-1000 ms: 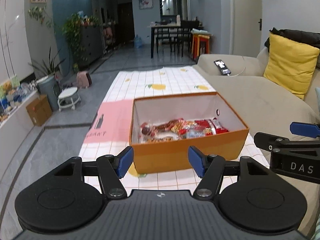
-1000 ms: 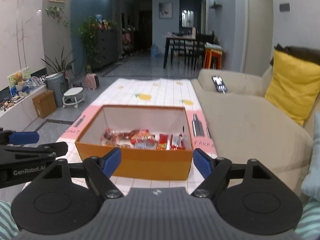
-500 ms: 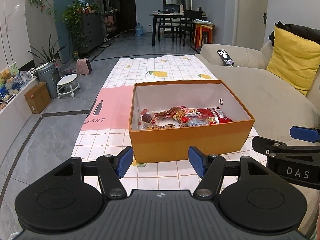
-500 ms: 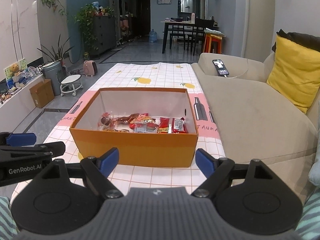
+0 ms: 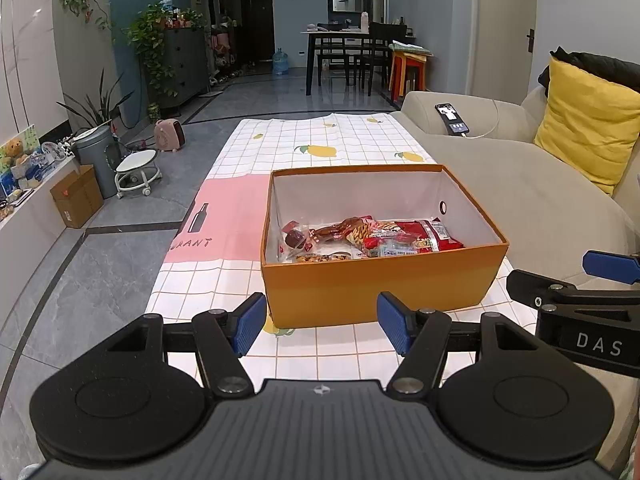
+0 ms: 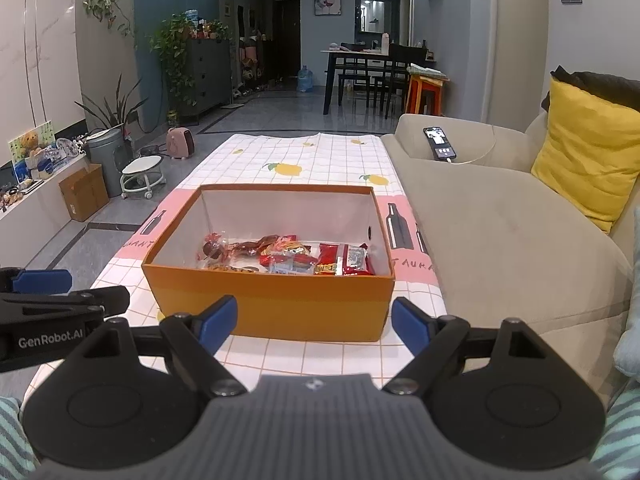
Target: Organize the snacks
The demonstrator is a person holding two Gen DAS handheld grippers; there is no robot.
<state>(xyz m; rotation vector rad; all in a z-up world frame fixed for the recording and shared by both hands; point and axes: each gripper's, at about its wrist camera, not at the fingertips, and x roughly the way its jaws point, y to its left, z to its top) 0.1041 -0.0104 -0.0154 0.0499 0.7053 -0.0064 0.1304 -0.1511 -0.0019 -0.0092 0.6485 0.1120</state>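
An open orange box (image 5: 380,284) (image 6: 272,300) stands on a checked tablecloth (image 5: 320,144) (image 6: 320,160). Several snack packets (image 5: 372,236) (image 6: 288,254) lie in a heap on its white floor, mostly red wrappers. My left gripper (image 5: 322,328) is open and empty, held just short of the box's near wall. My right gripper (image 6: 314,326) is open and empty, also short of the near wall. Each gripper shows at the edge of the other's view: the right one (image 5: 576,300) and the left one (image 6: 52,304).
A beige sofa (image 5: 540,200) (image 6: 500,220) runs along the table's right side, with a yellow cushion (image 5: 588,124) and a charging phone (image 5: 452,119). Left of the table are grey floor, a small stool (image 5: 134,168), a cardboard box (image 5: 76,196) and plants.
Both grippers have tilted down or risen a little, so the box sits lower in view and more of its inside shows. Both stay open and empty. The box has not moved.
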